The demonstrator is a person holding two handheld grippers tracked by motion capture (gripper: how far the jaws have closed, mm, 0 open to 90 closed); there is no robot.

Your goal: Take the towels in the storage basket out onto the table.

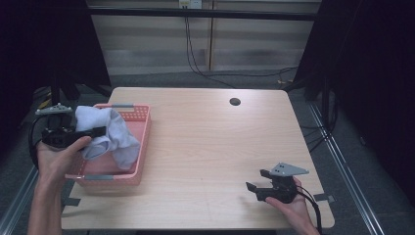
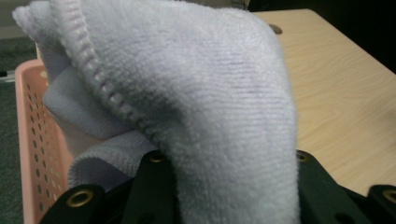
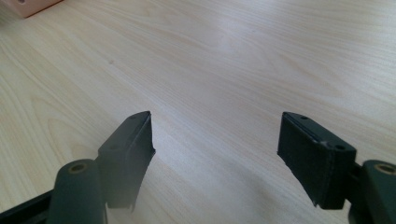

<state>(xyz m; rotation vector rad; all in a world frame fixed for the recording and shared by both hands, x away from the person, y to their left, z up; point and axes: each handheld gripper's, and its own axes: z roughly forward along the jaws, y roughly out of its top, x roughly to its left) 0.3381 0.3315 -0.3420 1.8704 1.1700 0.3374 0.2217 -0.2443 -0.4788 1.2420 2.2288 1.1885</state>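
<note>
Right now I am holding the soft towel (image 1: 105, 134) up over the pink basket (image 1: 139, 147) — my left gripper (image 1: 95, 131) pinching it, my right gripper (image 1: 258, 182) waiting wide open, empty — the table (image 1: 205, 142) bare.

high view above table (image 1: 205, 147) looking forward-down, gripper views close, low, sharing tabletop

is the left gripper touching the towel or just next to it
Touching. In the left gripper view the towel runs down between the black jaws of the left gripper, pinched there. The high view shows it lifted over the pink basket.
</note>
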